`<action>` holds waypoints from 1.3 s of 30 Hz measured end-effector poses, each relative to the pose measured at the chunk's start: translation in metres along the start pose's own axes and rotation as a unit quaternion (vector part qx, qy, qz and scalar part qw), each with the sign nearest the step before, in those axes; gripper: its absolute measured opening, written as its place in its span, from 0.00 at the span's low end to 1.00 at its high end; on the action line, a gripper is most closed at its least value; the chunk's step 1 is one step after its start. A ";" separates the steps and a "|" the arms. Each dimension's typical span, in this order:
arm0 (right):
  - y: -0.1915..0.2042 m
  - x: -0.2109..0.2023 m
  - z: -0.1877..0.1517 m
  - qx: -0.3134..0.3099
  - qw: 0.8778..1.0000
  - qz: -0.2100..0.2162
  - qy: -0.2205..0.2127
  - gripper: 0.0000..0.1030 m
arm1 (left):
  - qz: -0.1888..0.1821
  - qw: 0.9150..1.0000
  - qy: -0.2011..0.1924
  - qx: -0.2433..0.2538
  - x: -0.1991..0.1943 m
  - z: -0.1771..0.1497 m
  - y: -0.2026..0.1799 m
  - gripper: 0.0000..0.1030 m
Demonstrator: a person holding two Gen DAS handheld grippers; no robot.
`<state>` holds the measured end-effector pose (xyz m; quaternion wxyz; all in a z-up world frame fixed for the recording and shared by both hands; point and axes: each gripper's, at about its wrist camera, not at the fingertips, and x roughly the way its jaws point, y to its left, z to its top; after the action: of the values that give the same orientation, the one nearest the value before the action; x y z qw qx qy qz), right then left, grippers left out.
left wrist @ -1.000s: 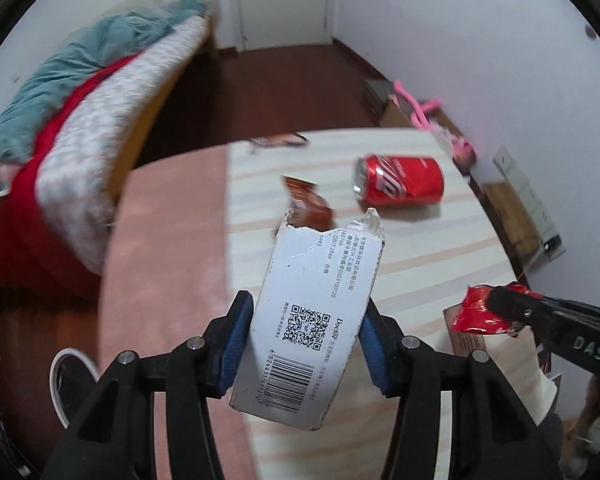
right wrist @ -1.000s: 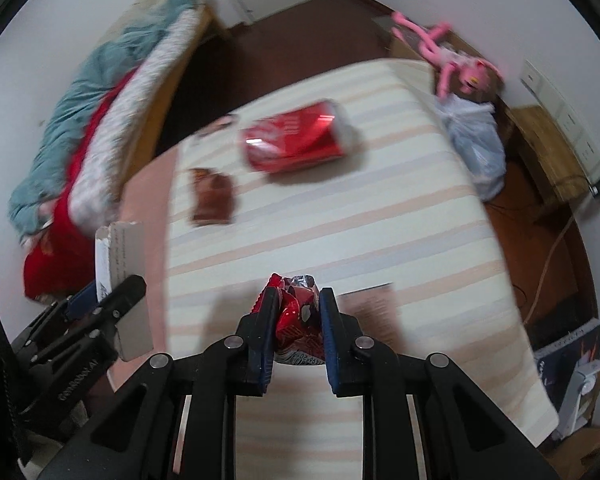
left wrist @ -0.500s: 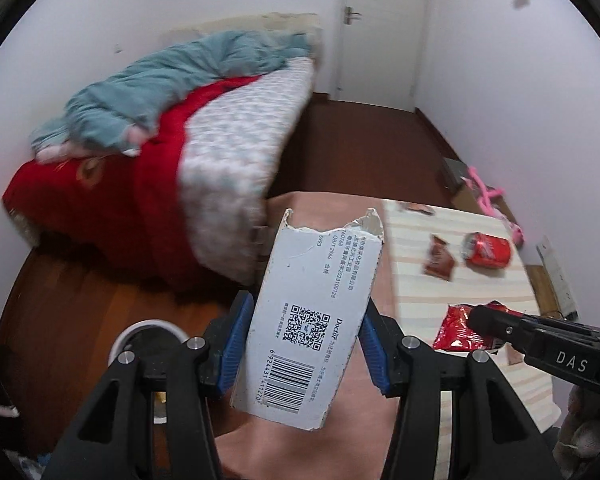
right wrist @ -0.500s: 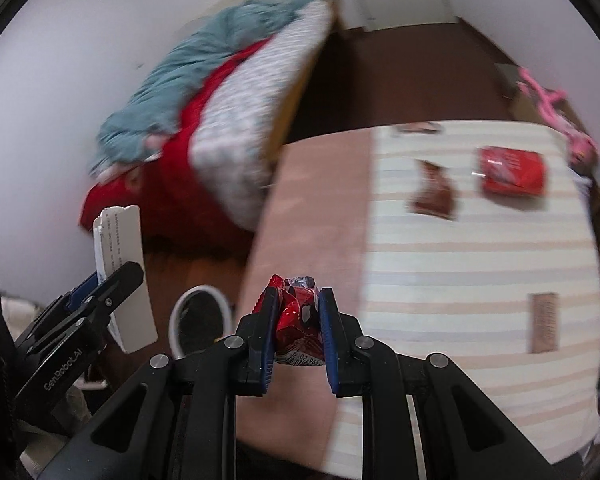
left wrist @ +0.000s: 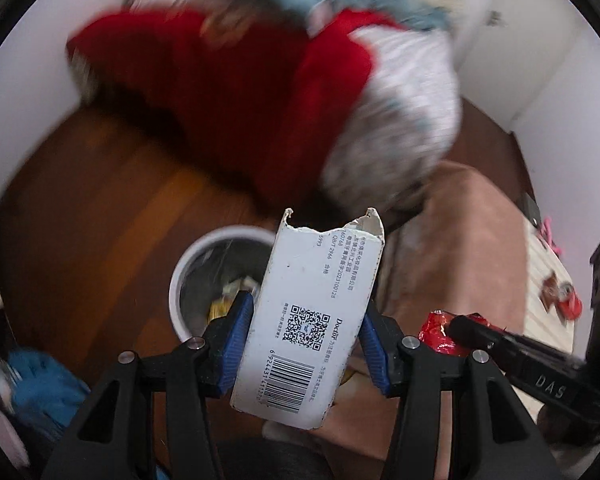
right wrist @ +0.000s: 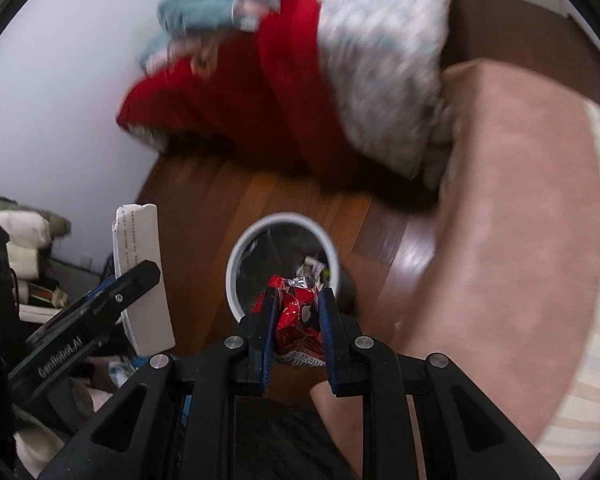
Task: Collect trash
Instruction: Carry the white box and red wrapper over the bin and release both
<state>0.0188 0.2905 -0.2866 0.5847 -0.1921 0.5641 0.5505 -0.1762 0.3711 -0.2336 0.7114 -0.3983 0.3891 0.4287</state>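
Observation:
My left gripper [left wrist: 306, 320] is shut on a torn white carton [left wrist: 312, 320] with a barcode and QR code, held over the floor beside a white-rimmed trash bin [left wrist: 198, 256]. The carton also shows in the right wrist view [right wrist: 144, 276]. My right gripper [right wrist: 298, 308] is shut on a crumpled red foil wrapper [right wrist: 296, 312], held just above the near rim of the bin [right wrist: 284, 220], which holds some trash. The wrapper shows in the left wrist view [left wrist: 436, 332]. A red can [left wrist: 570, 304] and a brown wrapper [left wrist: 550, 284] lie far off on the striped table.
A bed with red, white and teal bedding [left wrist: 260, 92] stands behind the bin on a wooden floor [left wrist: 100, 200]. The pink-and-striped table [right wrist: 520, 220] is at the right. Clutter and a blue item [left wrist: 40, 388] lie at the lower left.
Both grippers have swung left and down from the table toward the floor, still holding their items. The bin is now close and large under them; the table has slid to the right.

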 end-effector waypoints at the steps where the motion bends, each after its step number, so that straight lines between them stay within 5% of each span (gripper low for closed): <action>1: 0.003 0.016 0.004 -0.002 1.000 -0.005 0.009 0.20 | -0.003 1.000 0.013 -0.012 0.011 0.003 0.014 0.47; 10: 0.018 0.140 0.035 -0.003 0.996 -0.026 0.090 0.21 | 0.004 0.991 0.113 -0.066 0.114 0.021 0.083 0.52; 13: 0.020 0.170 0.036 -0.007 0.993 -0.024 0.116 0.23 | 0.009 0.988 0.128 -0.082 0.130 0.023 0.099 0.87; 15: 0.021 0.187 0.038 -0.006 0.990 -0.023 0.137 0.30 | 0.004 0.987 0.132 -0.092 0.133 0.025 0.107 0.93; 17: 0.020 0.196 0.038 -0.005 0.989 -0.021 0.145 0.56 | 0.012 0.986 0.133 -0.096 0.134 0.024 0.113 0.93; 21: 0.019 0.196 0.031 -0.018 0.989 -0.032 0.145 0.75 | 0.037 0.988 0.125 -0.085 0.132 0.019 0.115 0.93; 23: 0.019 0.193 0.028 -0.028 0.988 -0.044 0.143 0.94 | 0.057 0.990 0.112 -0.071 0.129 0.014 0.113 0.93; 25: 0.020 0.188 0.025 -0.046 0.987 -0.068 0.139 1.00 | 0.077 0.990 0.101 -0.059 0.124 0.008 0.111 0.93; 32: 0.019 0.166 0.007 -0.096 0.979 -0.136 0.121 1.00 | 0.124 0.989 0.072 -0.035 0.100 -0.015 0.101 0.93; 39: 0.026 0.142 0.000 -0.112 0.979 -0.140 0.100 1.00 | 0.134 0.990 0.049 -0.024 0.073 -0.025 0.092 0.93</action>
<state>-0.0382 0.3595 -0.3994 0.5713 -0.3875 0.5217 0.5012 -0.2418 0.3996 -0.3296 0.6179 -0.3803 0.4631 0.5090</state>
